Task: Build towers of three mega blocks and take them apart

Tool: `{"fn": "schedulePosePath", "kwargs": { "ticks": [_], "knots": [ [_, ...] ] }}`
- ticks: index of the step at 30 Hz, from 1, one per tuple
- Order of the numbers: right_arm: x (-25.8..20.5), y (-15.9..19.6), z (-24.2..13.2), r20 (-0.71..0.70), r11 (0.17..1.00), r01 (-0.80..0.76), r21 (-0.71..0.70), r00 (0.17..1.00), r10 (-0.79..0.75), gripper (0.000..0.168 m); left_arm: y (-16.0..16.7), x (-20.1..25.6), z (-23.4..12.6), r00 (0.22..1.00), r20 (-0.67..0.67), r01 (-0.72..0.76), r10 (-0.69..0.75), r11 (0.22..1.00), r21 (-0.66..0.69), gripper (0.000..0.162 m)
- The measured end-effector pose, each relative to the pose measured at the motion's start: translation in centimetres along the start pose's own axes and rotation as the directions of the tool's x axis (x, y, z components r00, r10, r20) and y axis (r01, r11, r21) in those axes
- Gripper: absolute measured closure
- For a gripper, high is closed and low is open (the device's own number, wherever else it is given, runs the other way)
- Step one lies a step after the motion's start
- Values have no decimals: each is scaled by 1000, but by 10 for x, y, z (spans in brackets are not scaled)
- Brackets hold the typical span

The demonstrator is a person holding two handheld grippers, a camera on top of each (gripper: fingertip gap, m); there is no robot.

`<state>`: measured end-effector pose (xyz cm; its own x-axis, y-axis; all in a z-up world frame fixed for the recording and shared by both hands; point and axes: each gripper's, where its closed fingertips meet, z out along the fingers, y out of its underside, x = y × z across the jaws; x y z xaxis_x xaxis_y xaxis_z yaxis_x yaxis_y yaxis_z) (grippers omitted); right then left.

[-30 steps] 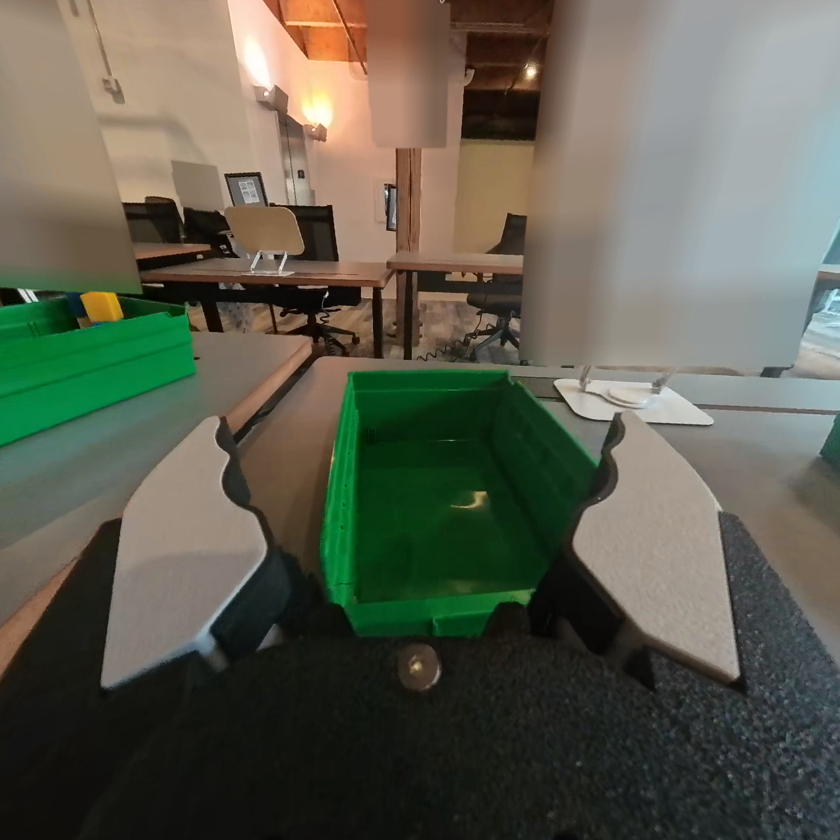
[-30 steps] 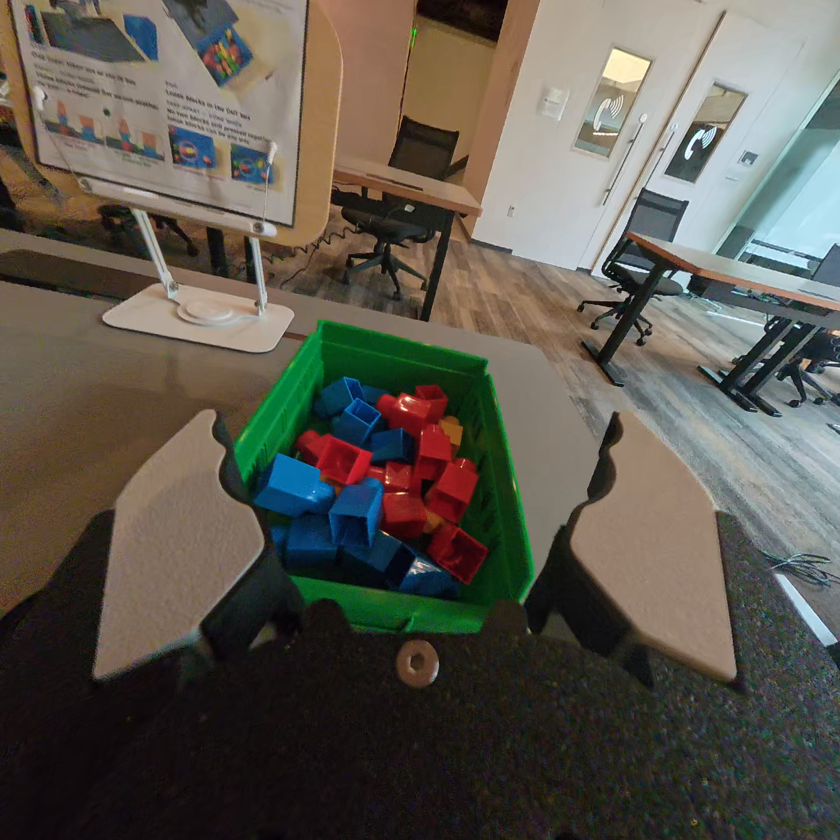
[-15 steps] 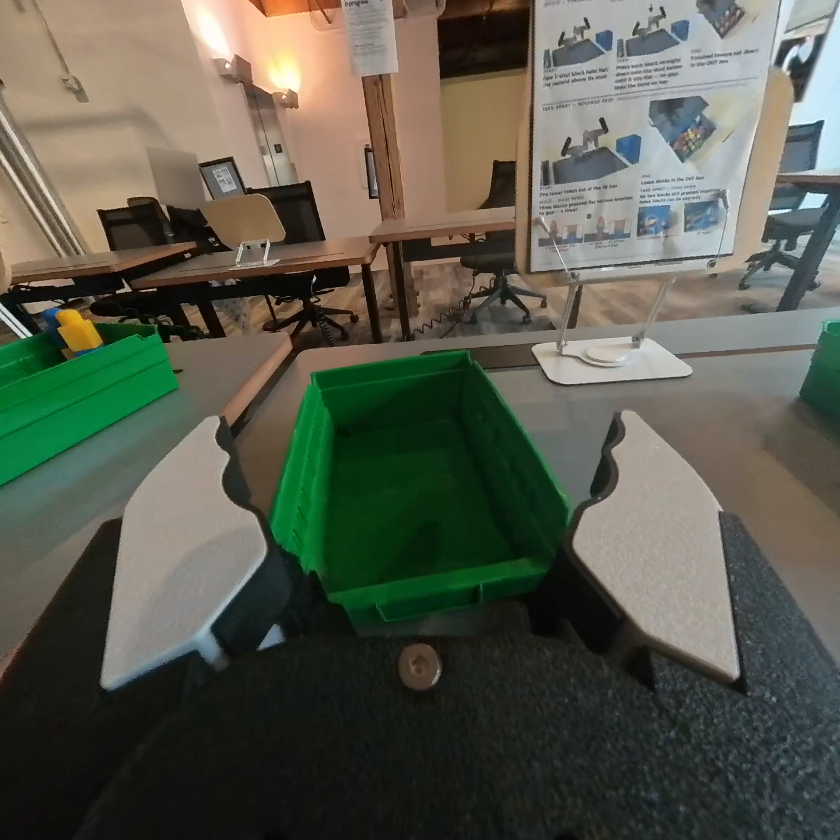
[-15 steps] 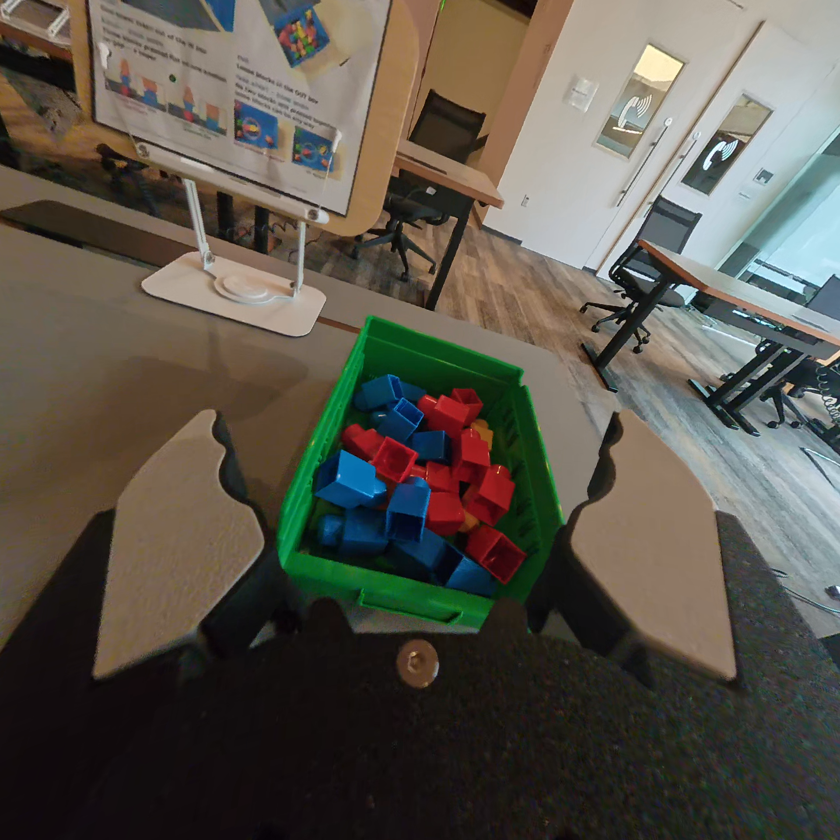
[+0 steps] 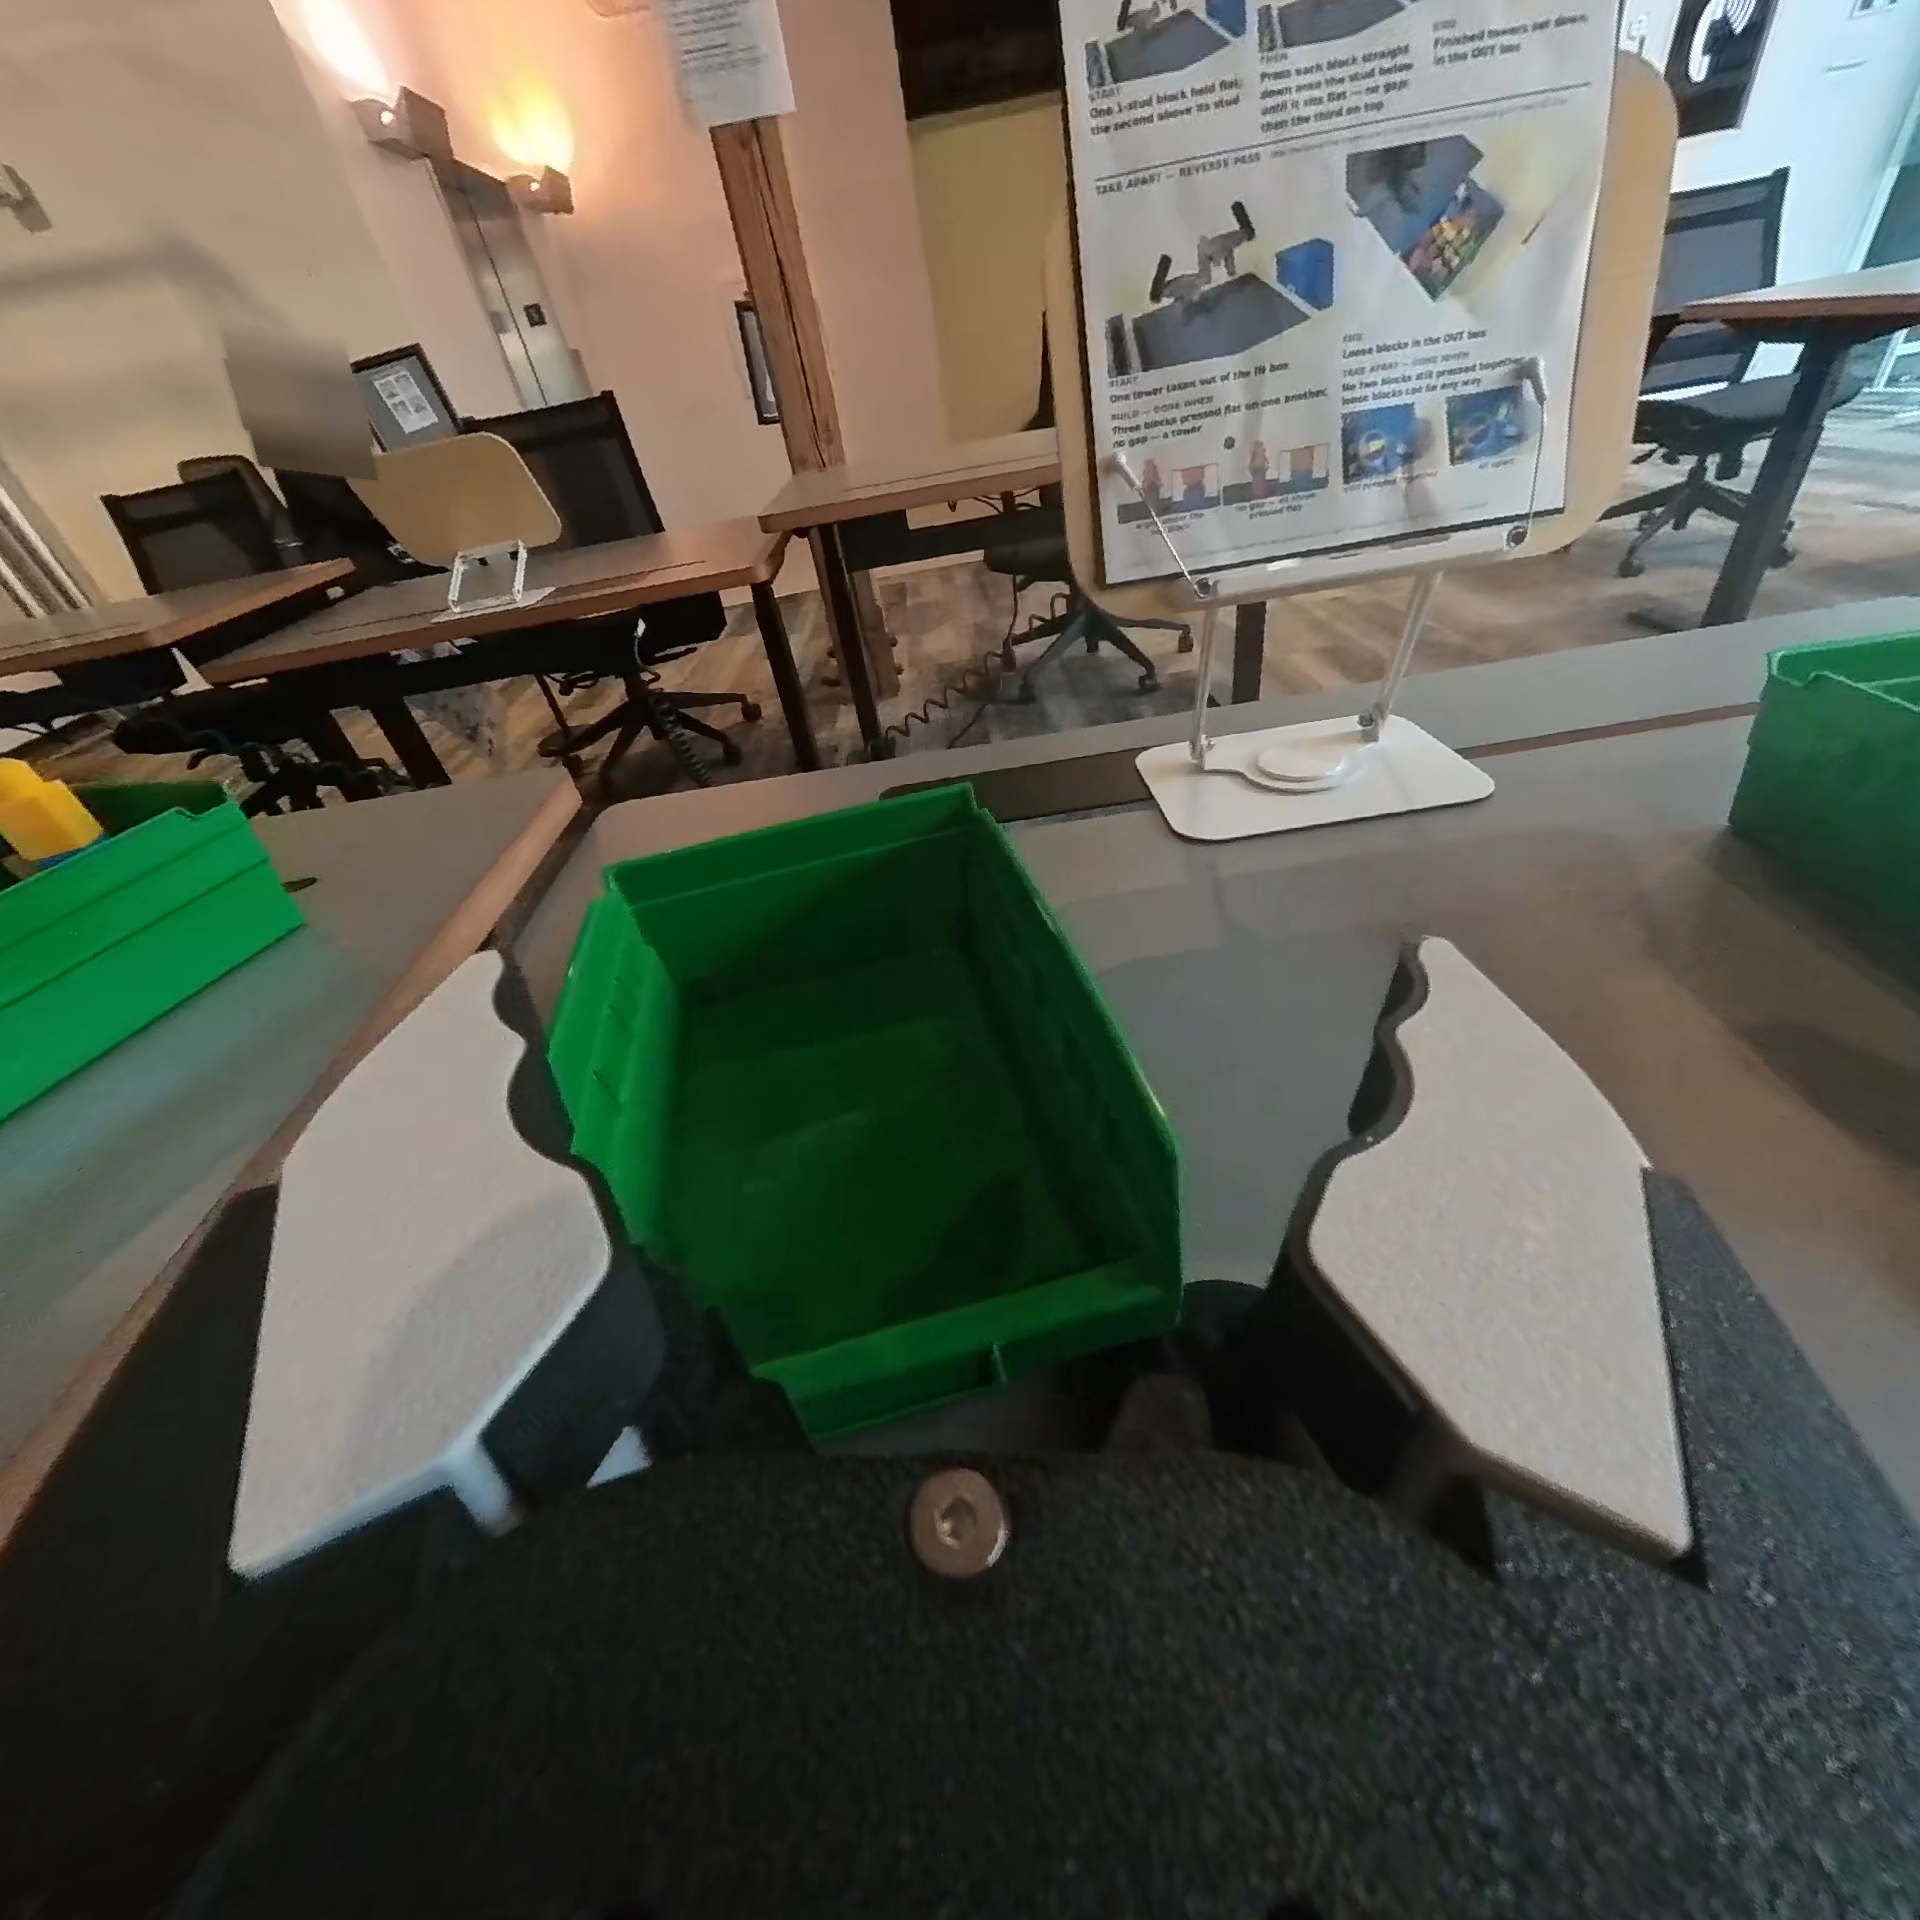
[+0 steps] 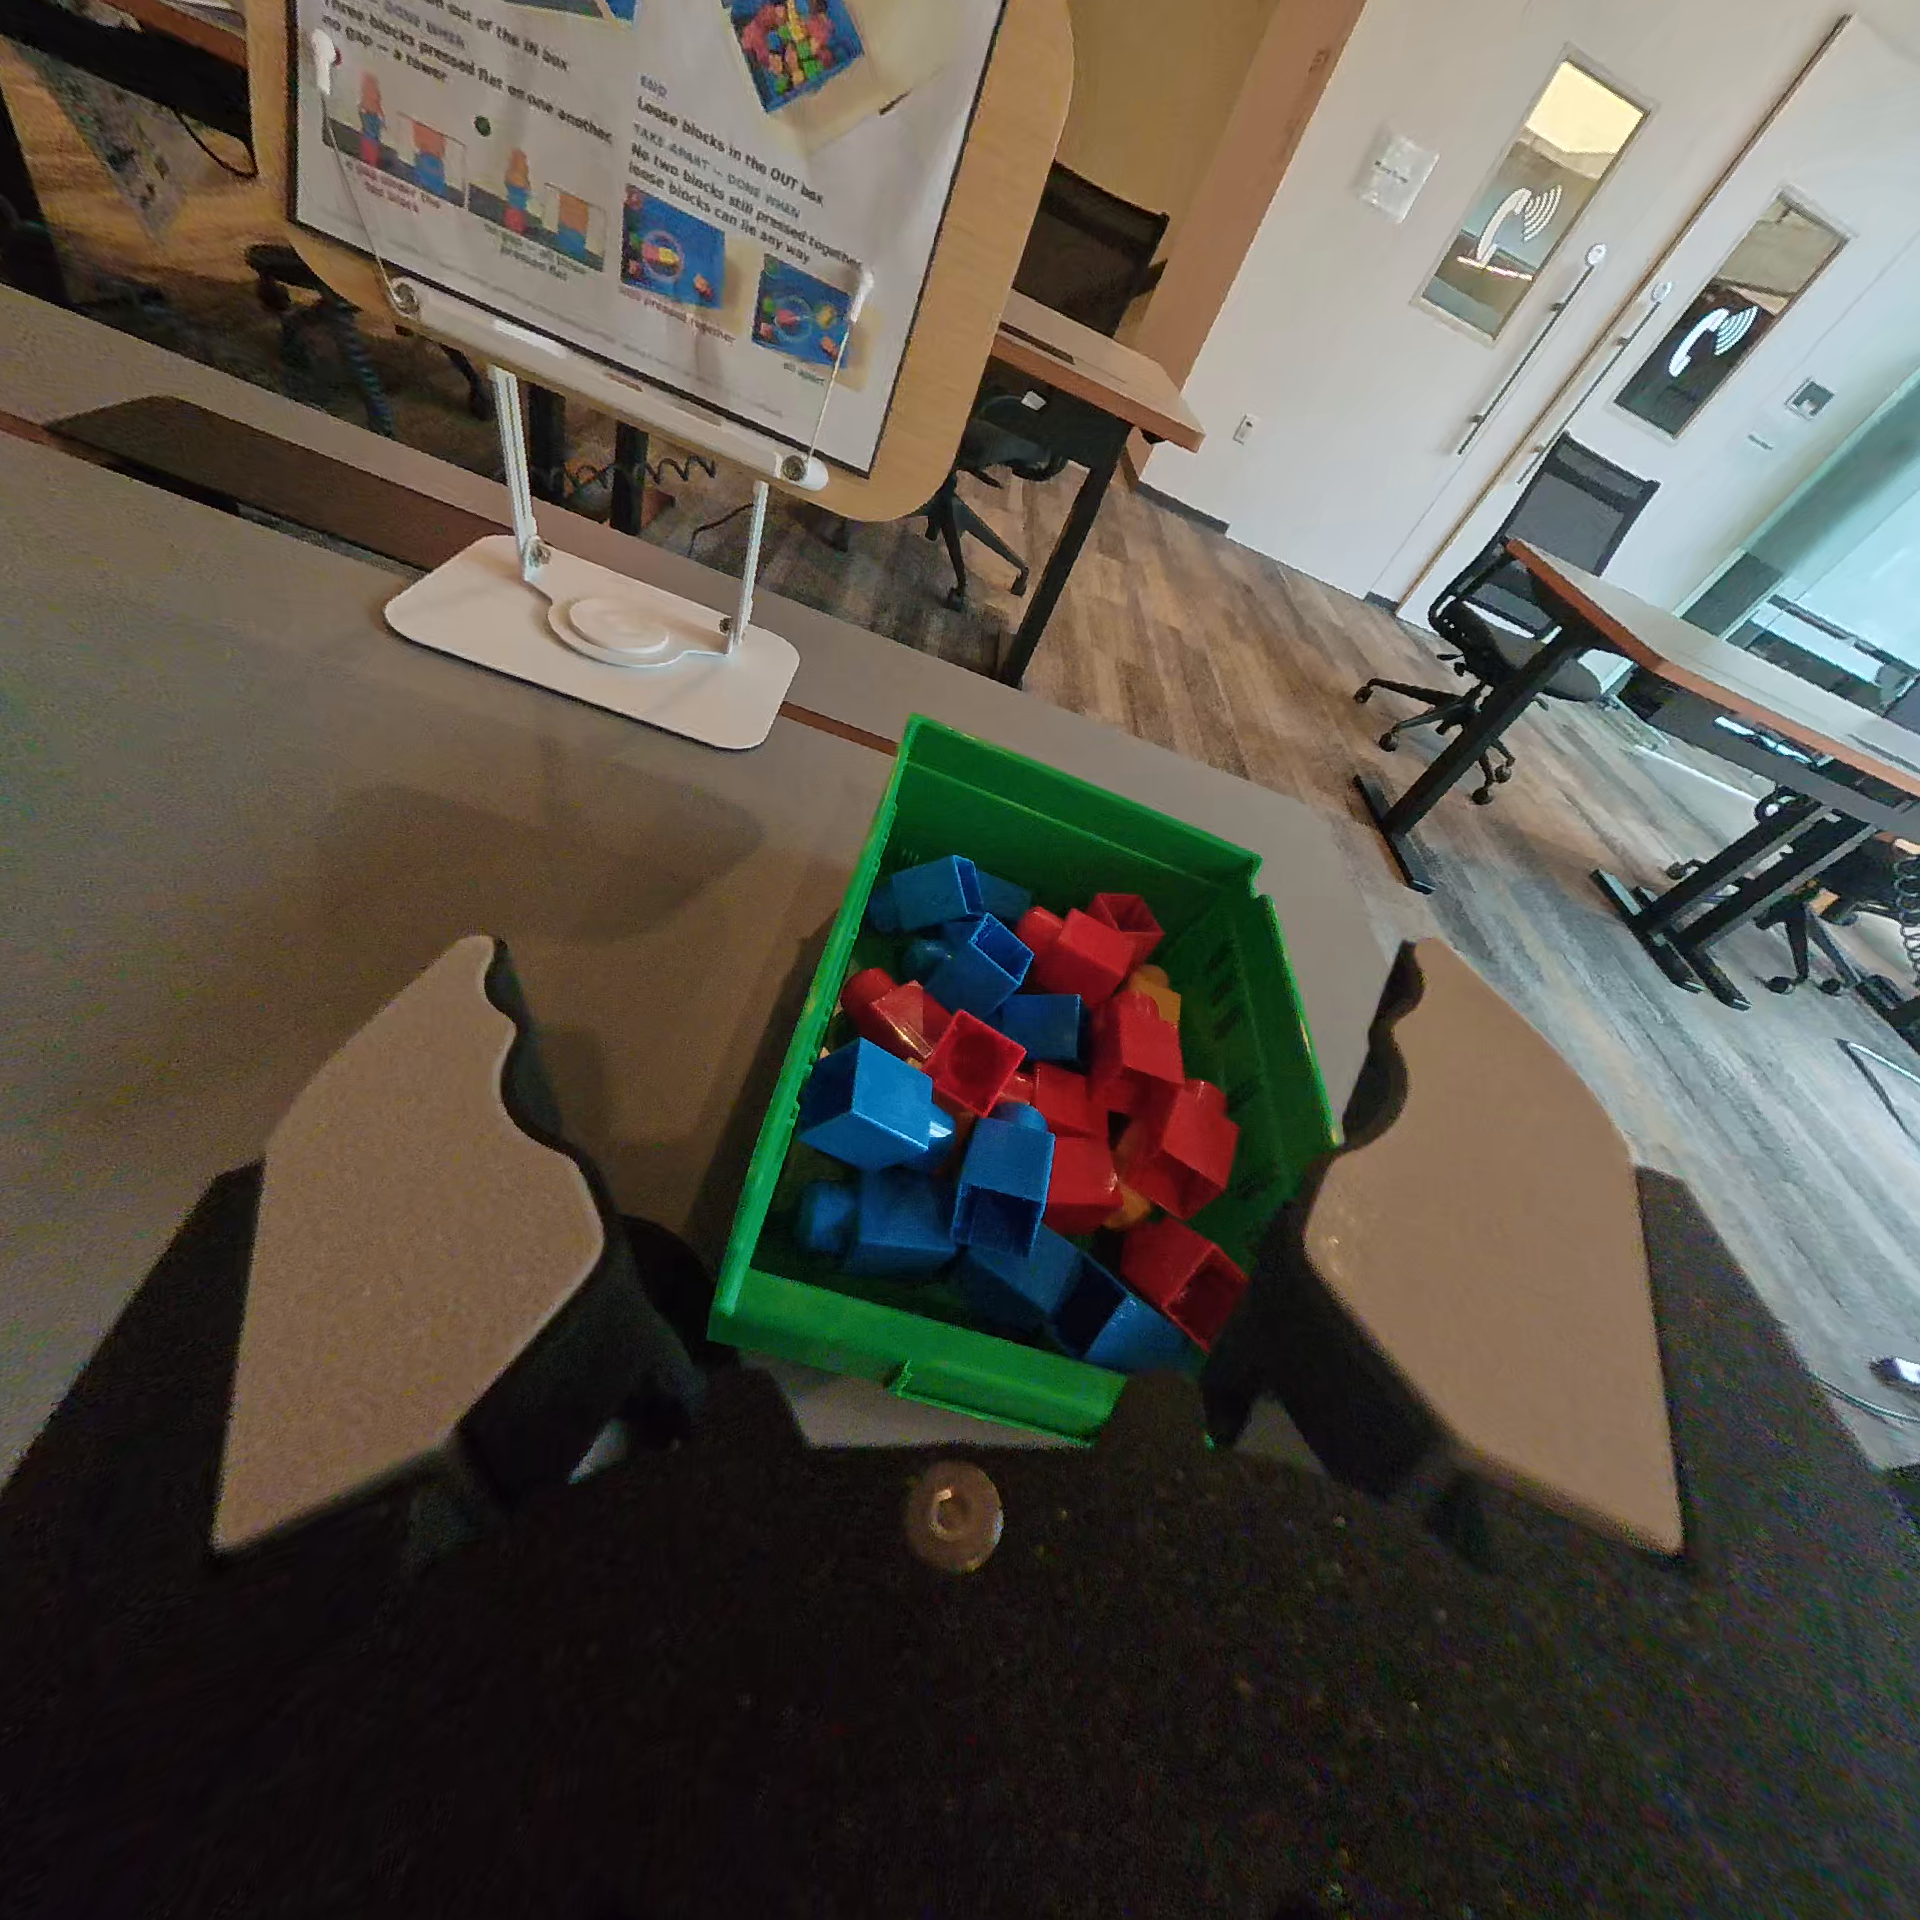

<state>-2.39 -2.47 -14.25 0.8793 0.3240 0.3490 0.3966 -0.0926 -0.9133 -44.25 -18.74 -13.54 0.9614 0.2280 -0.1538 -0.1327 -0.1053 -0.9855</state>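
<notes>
Mega blocks (image 6: pixel 1023 1117), glossy red and blue plastic cubes, fill a green bin (image 6: pixel 1288 1049); both tongs (image 5: pixel 956 1091) (image 6: pixel 951 1091) spread, empty.

An open-plan office. Behind the grey worktable (image 5: pixel 1299 935) stand long wood-topped desks (image 5: pixel 499 613) and black wheeled mesh chairs (image 6: pixel 1496 644) on plank flooring. Beyond them, white glass-panelled doors (image 6: pixel 1538 197).

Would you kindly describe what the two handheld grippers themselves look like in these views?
Both look alike. The left gripper and right gripper each have two broad, pale grey fingers with wavy inner edges, on a black, grainy-textured body with a silver hex screw at centre. No cables or sleeves show.
</notes>
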Motion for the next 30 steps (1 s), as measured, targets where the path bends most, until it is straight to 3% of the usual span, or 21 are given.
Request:
{"fn": "schedulePosePath", "kwargs": {
  "ticks": [30],
  "knots": [
    [-4,9,7,-4,998,38,-50,999,-39,24,16,1,17,1000,12,-21,22,997,-75,17]
  ]
}}
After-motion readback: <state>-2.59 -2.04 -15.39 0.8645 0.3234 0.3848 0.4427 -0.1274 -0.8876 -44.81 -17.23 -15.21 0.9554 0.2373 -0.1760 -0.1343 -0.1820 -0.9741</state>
